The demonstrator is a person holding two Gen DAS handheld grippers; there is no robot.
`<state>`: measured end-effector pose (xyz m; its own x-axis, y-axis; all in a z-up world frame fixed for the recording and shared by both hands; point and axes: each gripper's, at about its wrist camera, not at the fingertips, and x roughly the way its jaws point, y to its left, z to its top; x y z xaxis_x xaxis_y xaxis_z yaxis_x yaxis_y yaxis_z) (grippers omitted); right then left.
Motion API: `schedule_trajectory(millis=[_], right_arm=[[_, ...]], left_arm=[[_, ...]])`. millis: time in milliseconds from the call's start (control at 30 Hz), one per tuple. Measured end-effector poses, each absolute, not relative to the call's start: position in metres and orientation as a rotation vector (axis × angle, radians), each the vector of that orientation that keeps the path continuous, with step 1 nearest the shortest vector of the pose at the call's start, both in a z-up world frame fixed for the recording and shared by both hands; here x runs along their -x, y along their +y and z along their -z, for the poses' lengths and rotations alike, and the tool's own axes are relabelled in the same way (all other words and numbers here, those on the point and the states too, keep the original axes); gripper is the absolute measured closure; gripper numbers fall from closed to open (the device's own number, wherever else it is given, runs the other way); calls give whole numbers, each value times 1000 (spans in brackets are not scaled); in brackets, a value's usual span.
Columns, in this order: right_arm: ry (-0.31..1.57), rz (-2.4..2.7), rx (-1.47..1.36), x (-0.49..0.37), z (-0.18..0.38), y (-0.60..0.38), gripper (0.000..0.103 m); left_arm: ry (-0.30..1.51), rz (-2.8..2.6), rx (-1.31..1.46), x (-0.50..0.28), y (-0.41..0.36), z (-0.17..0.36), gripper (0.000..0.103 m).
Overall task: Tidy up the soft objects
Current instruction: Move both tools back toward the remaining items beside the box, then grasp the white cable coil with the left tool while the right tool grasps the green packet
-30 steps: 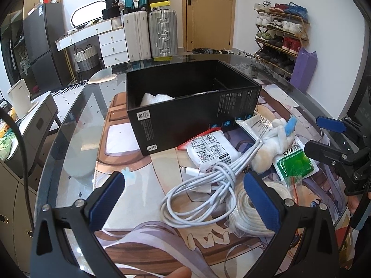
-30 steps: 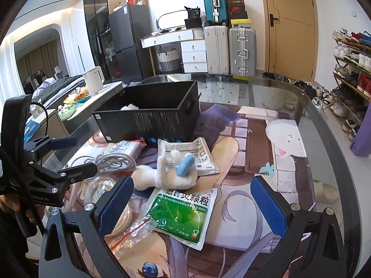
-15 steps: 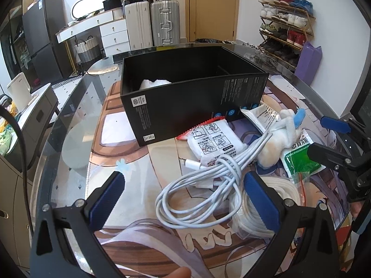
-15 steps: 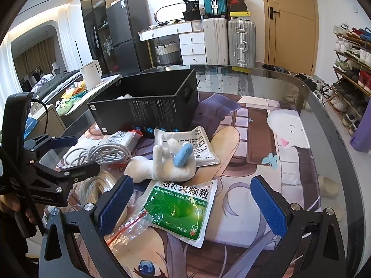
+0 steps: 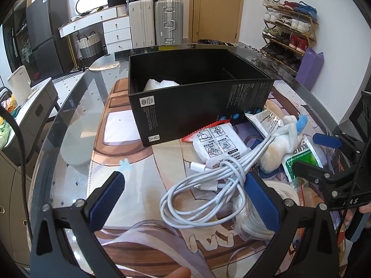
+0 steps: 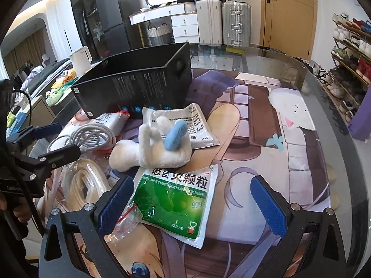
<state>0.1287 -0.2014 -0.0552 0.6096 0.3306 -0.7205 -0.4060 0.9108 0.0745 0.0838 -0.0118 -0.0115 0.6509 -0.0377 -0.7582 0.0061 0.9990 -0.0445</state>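
The surface is a glass-topped table with an illustrated mat beneath the glass. Resting on it: an open black box; beside the box, a white pouch, a coiled white cable, a bagged rope coil, a plush toy, a grey sachet and a green sachet.

Bkgd items noted: two suitcases stood side by side against far wall, beside white drawers. Wooden door seen shut. Shoe rack loaded, right wall. Kettle observed on side counter; fridge behind.
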Motion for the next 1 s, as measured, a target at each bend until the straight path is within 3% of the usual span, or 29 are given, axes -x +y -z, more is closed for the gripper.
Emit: schedule_trajectory(millis=[1000], right_arm=[[855,-417,198,-127,64,-192,1]], left_arm=[[891,59,59,-86,-12,15,1]])
